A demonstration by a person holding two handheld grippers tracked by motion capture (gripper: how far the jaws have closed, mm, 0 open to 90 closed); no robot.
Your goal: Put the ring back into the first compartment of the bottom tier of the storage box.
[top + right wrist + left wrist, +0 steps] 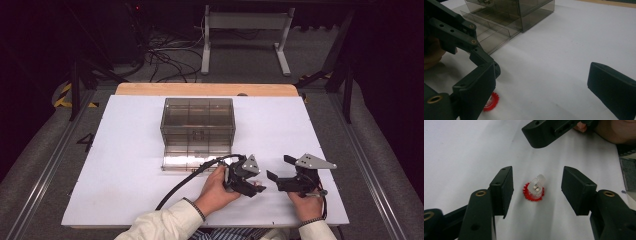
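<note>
Smoky drawer box (197, 127), white tabletop (125, 150).

Red gear (533, 192), black claws, white table (461, 150)

Item: I read it as a small red gear (533, 192) with a clear plastic piece on top (the hub, as far as I can tell).
Colour: bright red toothed rim; translucent, whitish cap with something yellowish and metallic inside.
Pose: I see the gear lying flat on the white table (461, 150), teeth all round, the clear part standing up from its centre, its top curved and open.
Place: I find it on the near part of the table, between my left gripper's (537, 187) two jaws, touching neither.
Second look: from my right gripper view a red toothed edge (492, 101) peeps out beside a black jaw.
</note>
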